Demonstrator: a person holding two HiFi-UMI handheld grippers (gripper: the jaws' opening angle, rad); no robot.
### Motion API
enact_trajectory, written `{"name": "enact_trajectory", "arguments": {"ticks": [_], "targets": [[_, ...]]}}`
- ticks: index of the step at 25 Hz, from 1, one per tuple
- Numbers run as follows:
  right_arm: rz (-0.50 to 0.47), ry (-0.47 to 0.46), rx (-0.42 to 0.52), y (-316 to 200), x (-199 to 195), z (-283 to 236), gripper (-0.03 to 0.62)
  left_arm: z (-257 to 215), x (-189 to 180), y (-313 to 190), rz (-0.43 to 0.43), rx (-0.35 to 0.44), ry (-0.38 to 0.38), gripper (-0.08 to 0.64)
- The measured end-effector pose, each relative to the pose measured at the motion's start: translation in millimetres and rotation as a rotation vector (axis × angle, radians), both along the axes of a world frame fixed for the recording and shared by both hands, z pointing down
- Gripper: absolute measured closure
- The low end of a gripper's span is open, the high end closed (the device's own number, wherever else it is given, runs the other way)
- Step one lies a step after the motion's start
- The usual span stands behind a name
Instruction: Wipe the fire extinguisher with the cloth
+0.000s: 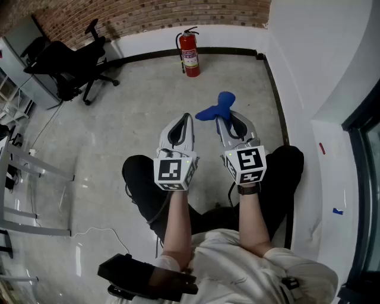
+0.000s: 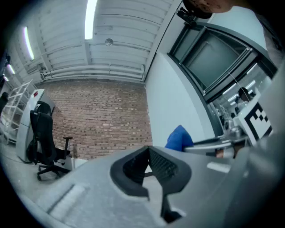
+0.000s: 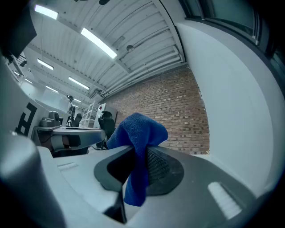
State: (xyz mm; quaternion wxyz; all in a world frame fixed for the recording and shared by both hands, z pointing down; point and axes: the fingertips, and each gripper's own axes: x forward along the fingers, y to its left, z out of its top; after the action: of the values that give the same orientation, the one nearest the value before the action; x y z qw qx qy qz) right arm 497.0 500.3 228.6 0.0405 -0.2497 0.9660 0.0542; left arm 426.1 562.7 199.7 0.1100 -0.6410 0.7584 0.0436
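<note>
A red fire extinguisher [image 1: 189, 54] stands upright against the far wall, well ahead of both grippers. My right gripper [image 1: 223, 120] is shut on a blue cloth [image 1: 216, 108], which bunches above the jaws and hangs down between them [image 3: 139, 153]. My left gripper [image 1: 188, 119] is beside it at the same height, shut with nothing between its jaws [image 2: 149, 171]. The cloth [image 2: 179, 137] shows at the right in the left gripper view. The extinguisher is out of sight in both gripper views.
A black office chair [image 1: 66, 65] stands at the back left by the brick wall [image 1: 148, 15]. A metal frame [image 1: 27, 184] is at the left. A white wall and a glazed partition [image 1: 356, 148] run along the right. Grey concrete floor [image 1: 136, 107] lies between me and the extinguisher.
</note>
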Motion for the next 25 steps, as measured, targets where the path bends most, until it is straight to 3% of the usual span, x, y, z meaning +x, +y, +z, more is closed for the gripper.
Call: {"name": "enact_trajectory", "arguments": {"ticks": [4,10,17,21,25], "targets": [[-0.017,0.000,-0.010,0.8,-9.3,1.7,0.526,7.8,-11.6,0.0,-0.005,0.014,-0.016,0.558],[-0.066,0.010,-0.003,-22.6,-49.6,5.7,0.527,7.5,-40.3,-26.0,-0.009,0.021,0.040,0.559],[-0.122,0.018,-0.019,-81.8,-108.7,14.6,0.528,14.9,-94.3,-82.5,-0.058,0.030,0.052,0.558],[-0.164,0.043,-0.054,-105.8,-138.4,27.5,0.528,21.2,-119.8,-109.2,-0.087,-0.027,0.106,0.558],[-0.176,0.049,-0.069,-137.6,-159.0,37.5,0.528,35.1,-144.6,-137.0,-0.111,-0.018,0.108,0.559]]}}
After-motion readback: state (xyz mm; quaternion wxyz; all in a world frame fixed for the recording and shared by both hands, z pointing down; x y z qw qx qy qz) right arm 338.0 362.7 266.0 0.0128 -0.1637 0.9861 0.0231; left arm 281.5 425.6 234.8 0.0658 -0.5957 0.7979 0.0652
